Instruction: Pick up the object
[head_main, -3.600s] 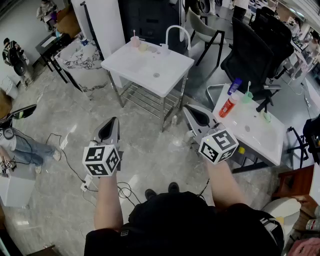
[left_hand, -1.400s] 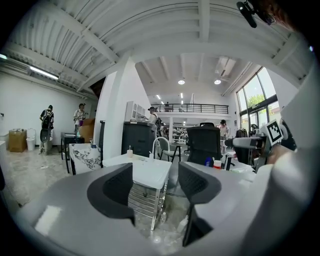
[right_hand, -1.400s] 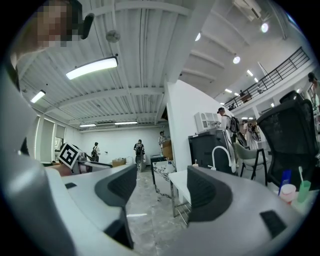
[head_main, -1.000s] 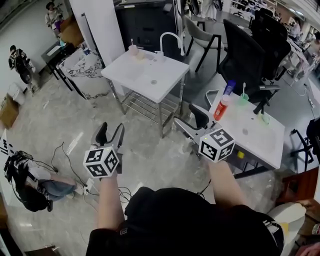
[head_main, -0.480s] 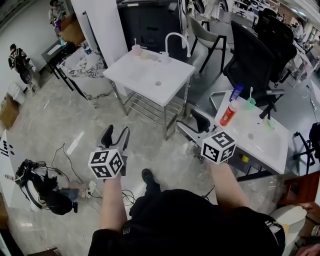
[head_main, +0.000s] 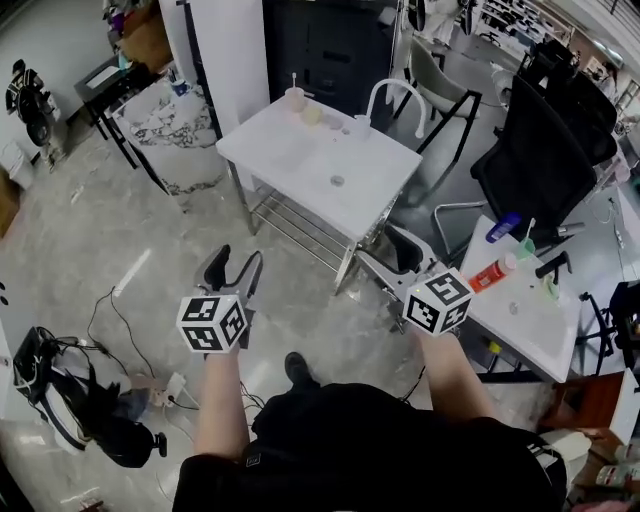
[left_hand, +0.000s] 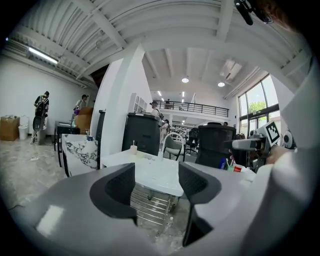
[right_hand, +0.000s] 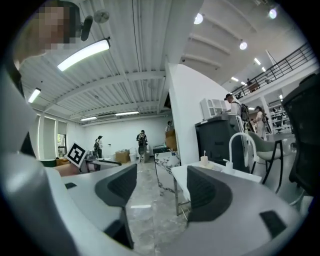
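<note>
My left gripper hangs open over the floor, short of the white sink table; nothing lies between its jaws. My right gripper is open and empty too, near that table's front right corner. On the table's far edge stand a cup with a toothbrush, a small yellow item and a white curved faucet. In the left gripper view the left gripper points at the sink table. In the right gripper view the right gripper looks along the floor, with the faucet to its right.
A second white table at right carries a red bottle, a blue bottle and a green cup. A black office chair stands behind it. A dark bag and cables lie on the floor at left.
The sink table has slid toward the middle of the head view and the bag now lies at lower left. The left jaws, close together 3.6 s ago, stand apart.
</note>
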